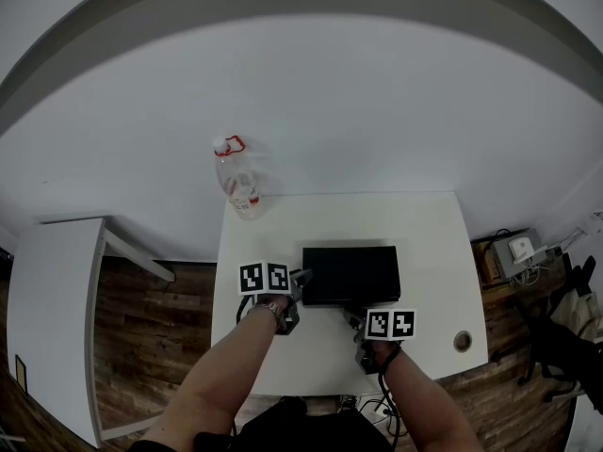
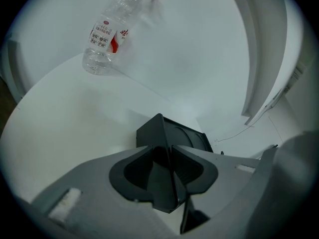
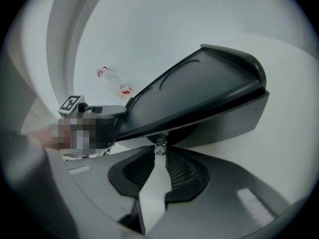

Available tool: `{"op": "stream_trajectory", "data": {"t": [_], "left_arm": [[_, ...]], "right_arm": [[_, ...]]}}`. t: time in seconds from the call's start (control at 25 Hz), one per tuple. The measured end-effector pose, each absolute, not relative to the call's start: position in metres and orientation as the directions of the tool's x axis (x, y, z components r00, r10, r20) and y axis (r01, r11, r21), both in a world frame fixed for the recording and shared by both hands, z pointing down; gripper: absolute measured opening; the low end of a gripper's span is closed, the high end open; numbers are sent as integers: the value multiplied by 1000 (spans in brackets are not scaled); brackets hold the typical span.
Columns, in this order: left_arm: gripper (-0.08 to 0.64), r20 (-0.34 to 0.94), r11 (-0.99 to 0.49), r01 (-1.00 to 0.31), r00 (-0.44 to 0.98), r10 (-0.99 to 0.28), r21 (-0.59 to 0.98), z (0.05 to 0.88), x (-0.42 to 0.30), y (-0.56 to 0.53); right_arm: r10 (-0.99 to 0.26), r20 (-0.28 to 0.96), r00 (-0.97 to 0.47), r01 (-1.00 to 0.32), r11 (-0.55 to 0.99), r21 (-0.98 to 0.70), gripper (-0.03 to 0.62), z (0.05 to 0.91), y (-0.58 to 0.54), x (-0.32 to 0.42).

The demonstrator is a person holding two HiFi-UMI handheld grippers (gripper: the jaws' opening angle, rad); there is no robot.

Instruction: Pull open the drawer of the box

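right claw (image 3: 159, 154) pinching drawer knob (image 3: 160, 146) on black box (image 3: 199, 93); left claw (image 2: 171, 151) closed against box corner

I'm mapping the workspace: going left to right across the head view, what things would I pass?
In order: white side table → plastic bottle → black box → round hole in the desk.
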State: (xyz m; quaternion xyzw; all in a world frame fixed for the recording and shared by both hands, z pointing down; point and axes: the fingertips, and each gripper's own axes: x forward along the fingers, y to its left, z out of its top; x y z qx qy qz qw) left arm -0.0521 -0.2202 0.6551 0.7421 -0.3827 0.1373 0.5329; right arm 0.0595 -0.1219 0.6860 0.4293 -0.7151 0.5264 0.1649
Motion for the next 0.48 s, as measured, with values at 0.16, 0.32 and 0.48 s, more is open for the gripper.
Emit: {"op": "stream_trajectory", "data": {"t": [0.16, 0.32, 0.48], "left_arm": [[129, 610, -141, -716, 668, -426, 684, 655, -52, -221], [129, 610, -140, -716, 667, -428, 684, 656, -52, -221], [129, 609, -141, -716, 667, -428, 684, 655, -53, -220]], "right_arm": [[-442, 689, -575, -788, 73, -611, 72, 686, -117, 60], [-442, 690, -573, -791, 77, -607, 72, 686, -113, 59], [-442, 691, -572, -791, 72, -608, 72, 685, -107, 59]]}}
